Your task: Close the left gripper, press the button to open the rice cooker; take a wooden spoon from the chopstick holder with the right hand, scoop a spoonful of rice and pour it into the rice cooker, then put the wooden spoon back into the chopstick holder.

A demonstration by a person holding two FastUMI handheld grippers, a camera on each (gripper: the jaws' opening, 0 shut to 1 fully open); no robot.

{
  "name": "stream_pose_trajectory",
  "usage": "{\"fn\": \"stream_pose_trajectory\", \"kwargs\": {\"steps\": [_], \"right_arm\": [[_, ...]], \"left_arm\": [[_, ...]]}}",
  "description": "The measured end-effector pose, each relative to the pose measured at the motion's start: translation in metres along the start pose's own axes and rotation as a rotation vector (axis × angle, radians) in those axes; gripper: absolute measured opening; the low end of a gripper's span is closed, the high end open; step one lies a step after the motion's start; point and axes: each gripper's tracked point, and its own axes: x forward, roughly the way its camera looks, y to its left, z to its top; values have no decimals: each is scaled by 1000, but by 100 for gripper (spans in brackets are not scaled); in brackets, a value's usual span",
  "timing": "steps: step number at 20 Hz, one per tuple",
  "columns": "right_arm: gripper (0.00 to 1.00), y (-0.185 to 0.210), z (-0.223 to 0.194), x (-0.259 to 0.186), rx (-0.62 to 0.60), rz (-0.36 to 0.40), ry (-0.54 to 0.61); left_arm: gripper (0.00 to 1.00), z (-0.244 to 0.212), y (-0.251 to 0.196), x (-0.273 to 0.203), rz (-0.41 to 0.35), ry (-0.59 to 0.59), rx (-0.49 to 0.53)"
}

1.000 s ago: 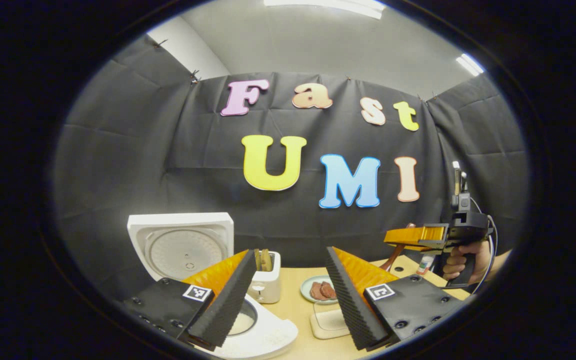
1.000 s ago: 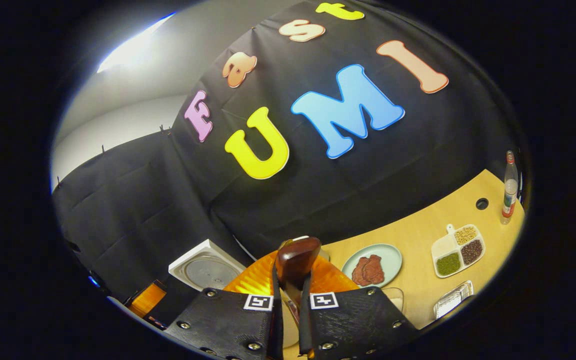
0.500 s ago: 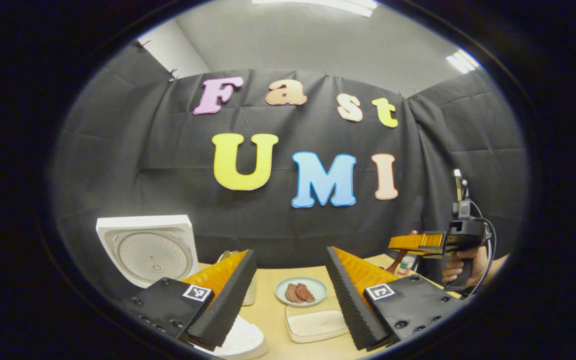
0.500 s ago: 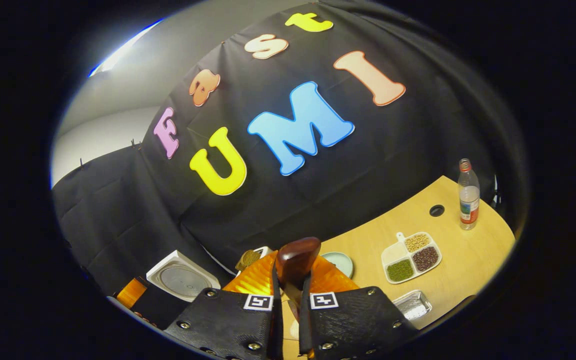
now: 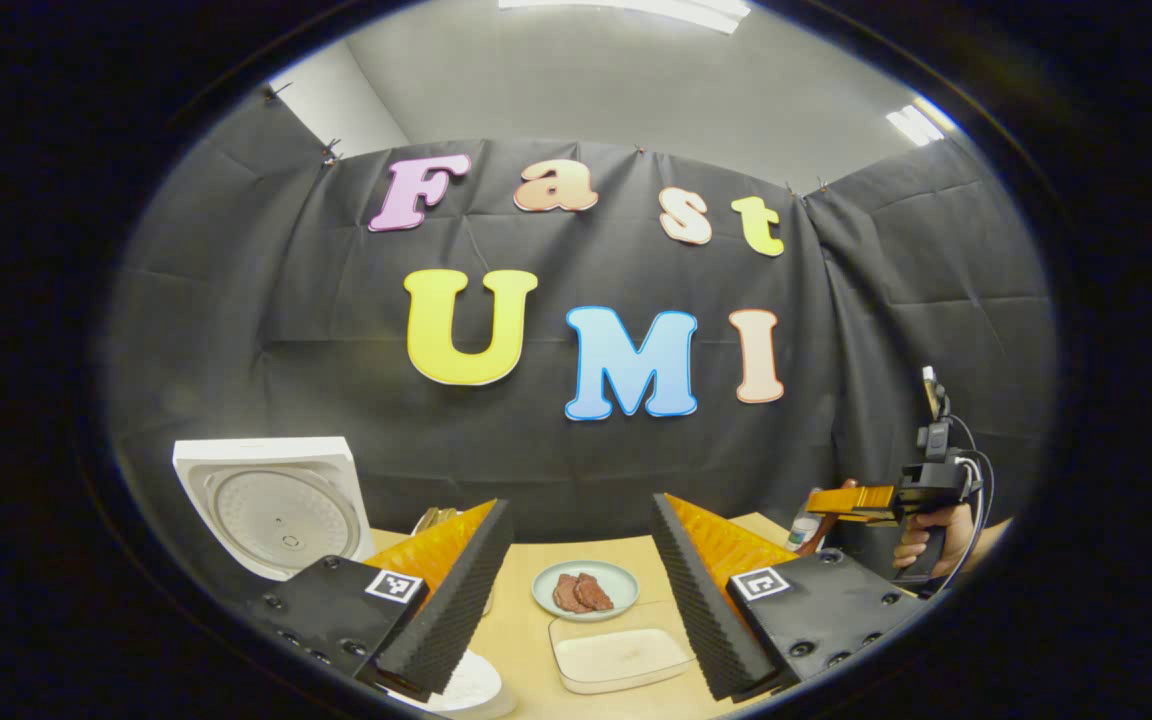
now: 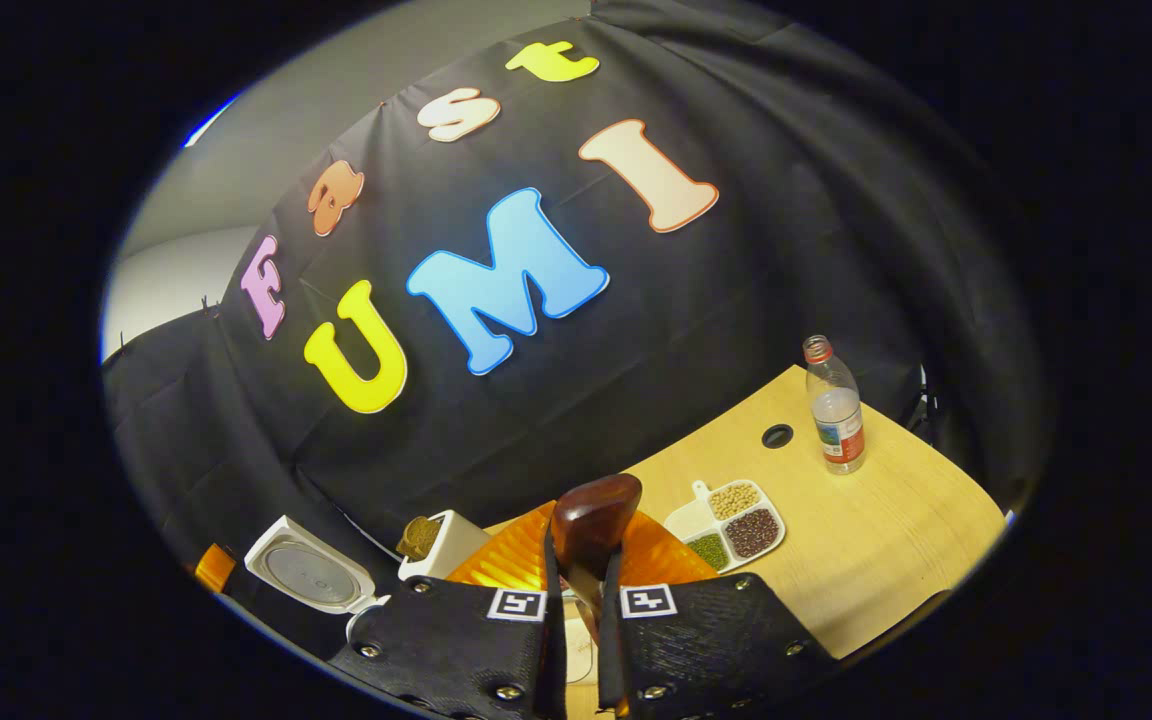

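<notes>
In the right gripper view my right gripper (image 6: 577,585) is shut on the wooden spoon (image 6: 594,512), whose dark rounded end sticks up between the fingers. The white rice cooker stands with its lid (image 6: 308,577) raised at the lower left, next to the white chopstick holder (image 6: 441,545). In the left gripper view my left gripper (image 5: 576,600) is open and holds nothing. It hangs above the table with the cooker lid (image 5: 266,505) to its left and a shallow dish of rice (image 5: 621,660) just ahead. My right gripper (image 5: 851,503), held by a hand (image 5: 926,545), is far off to the right.
A pale plate with meat slices (image 5: 584,590) lies mid-table. A divided tray of beans (image 6: 731,520), a water bottle (image 6: 834,405) and a cable hole (image 6: 777,436) are on the wooden table (image 6: 896,560) to the right. Black cloth walls close the back.
The right gripper has swung rightward with the spoon still clamped, so cooker and holder slid left in its view. The left gripper has also turned right and stayed open.
</notes>
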Motion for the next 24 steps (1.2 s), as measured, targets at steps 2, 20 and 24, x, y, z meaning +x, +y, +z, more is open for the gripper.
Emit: {"fn": "stream_pose_trajectory", "kwargs": {"steps": [2,20,24], "right_arm": [[13,-13,-5,4,-5,-23,5],[13,-76,-73,38,-79,-164,121],[13,-78,-89,45,-141,-176,141]], "left_arm": [[96,1,-2,0,4,2,5],[96,-4,5,-14,83,44,52],[96,-7,5,-18,91,51,39]]}}
